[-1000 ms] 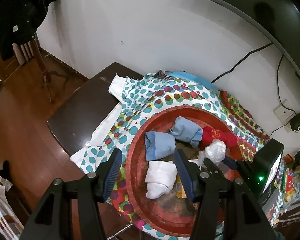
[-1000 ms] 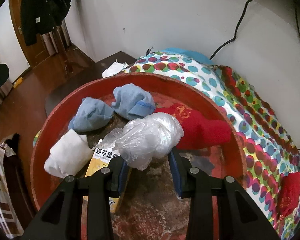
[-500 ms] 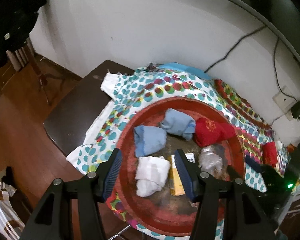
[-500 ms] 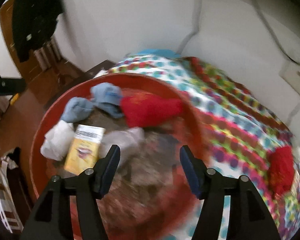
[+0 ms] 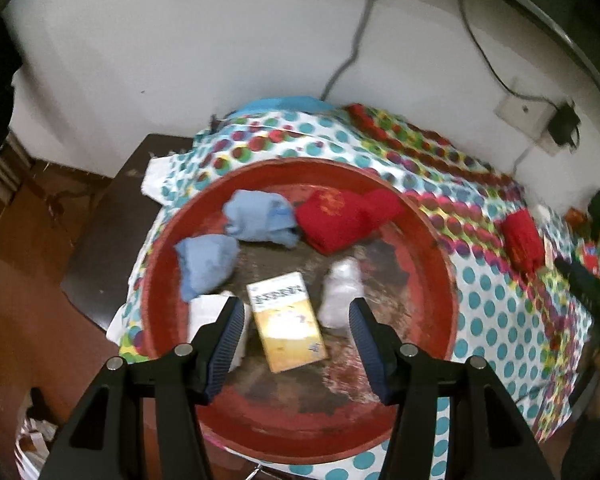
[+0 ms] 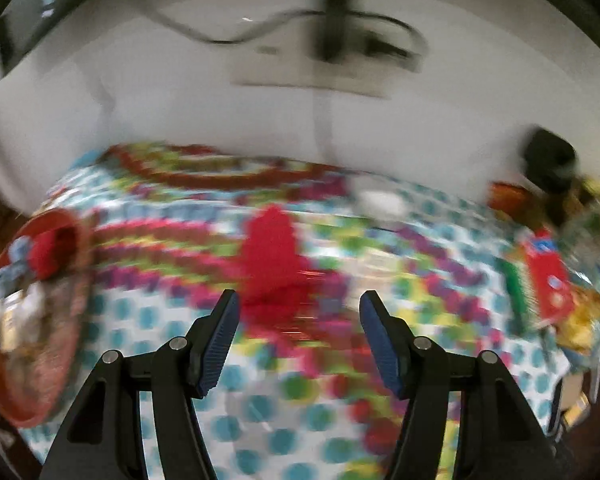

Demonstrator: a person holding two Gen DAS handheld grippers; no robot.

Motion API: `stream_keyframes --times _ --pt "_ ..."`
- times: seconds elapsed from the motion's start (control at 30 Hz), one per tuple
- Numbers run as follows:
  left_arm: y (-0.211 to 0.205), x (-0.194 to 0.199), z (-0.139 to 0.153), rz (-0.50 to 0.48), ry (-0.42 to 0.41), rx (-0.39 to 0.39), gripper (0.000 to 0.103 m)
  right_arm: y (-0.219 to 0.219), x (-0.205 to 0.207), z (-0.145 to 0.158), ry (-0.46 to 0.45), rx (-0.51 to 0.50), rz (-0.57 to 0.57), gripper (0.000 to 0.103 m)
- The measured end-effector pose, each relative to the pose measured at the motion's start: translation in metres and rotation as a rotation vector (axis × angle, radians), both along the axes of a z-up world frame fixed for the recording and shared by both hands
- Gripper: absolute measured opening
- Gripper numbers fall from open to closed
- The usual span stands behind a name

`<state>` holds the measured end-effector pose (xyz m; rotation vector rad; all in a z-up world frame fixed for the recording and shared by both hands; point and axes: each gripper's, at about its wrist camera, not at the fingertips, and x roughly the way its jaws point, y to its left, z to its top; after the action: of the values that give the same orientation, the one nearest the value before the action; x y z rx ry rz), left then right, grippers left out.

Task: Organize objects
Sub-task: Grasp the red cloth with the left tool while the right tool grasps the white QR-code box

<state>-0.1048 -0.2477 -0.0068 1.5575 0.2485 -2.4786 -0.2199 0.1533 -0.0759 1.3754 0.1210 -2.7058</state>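
Note:
A round red tray [image 5: 428,216] on the polka-dot cloth holds two blue cloths [image 5: 206,266], a red cloth [image 5: 340,218], a white cloth [image 5: 204,314], a yellow box [image 5: 286,326] and a crumpled plastic bag [image 5: 342,292]. My left gripper [image 5: 296,338] is open and empty above the tray's near half, over the yellow box. My right gripper [image 6: 300,332] is open and empty above the cloth, facing a red cloth [image 6: 274,252] that lies outside the tray. That red cloth also shows in the left wrist view [image 5: 522,242]. The right wrist view is blurred; the tray [image 6: 80,240] sits at its far left.
Snack packets [image 6: 548,280] and a white object [image 6: 380,202] lie at the right of the cloth-covered table. A dark side table [image 5: 112,232] stands left of the tray. A wall with a socket [image 5: 520,114] and cables is behind.
My right gripper let go of the plastic bag in the tray, opened, and swung right toward the red cloth on the table. My left gripper moved right over the tray.

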Motion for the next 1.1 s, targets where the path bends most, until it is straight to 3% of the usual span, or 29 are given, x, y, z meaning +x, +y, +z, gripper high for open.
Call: stream_keyframes --times 0.17,0.37,0.5,0.53,0.63,0.83,1.1 --pt "0.034 -0.013 -0.013 -0.091 -0.015 -0.036 0.056 0.027 -0.023 -0.026 -0.054 -0.044 -0.069 0.06" --pt "0.081 -0.033 -0.048 -0.192 -0.117 -0.013 0.056 0.023 -0.047 -0.05 -0.081 -0.092 -0.069 0.061" --pt "0.118 -0.051 -0.052 -0.236 -0.134 -0.033 0.056 0.018 -0.049 -0.067 -0.077 -0.067 -0.038 0.058" --pt "0.129 -0.057 -0.051 -0.251 -0.134 -0.021 0.056 0.017 -0.047 -0.07 -0.063 -0.045 -0.023 0.054" --pt "0.164 -0.079 -0.048 -0.284 -0.121 0.017 0.056 0.022 -0.035 -0.072 -0.003 -0.01 0.023 0.028" --pt "0.241 -0.134 -0.051 -0.35 -0.08 0.098 0.056 0.035 0.003 -0.069 0.081 0.035 0.06 0.028" --pt "0.308 -0.188 -0.079 -0.367 -0.201 0.122 0.056 0.041 0.01 -0.077 0.039 -0.018 0.089 0.028"
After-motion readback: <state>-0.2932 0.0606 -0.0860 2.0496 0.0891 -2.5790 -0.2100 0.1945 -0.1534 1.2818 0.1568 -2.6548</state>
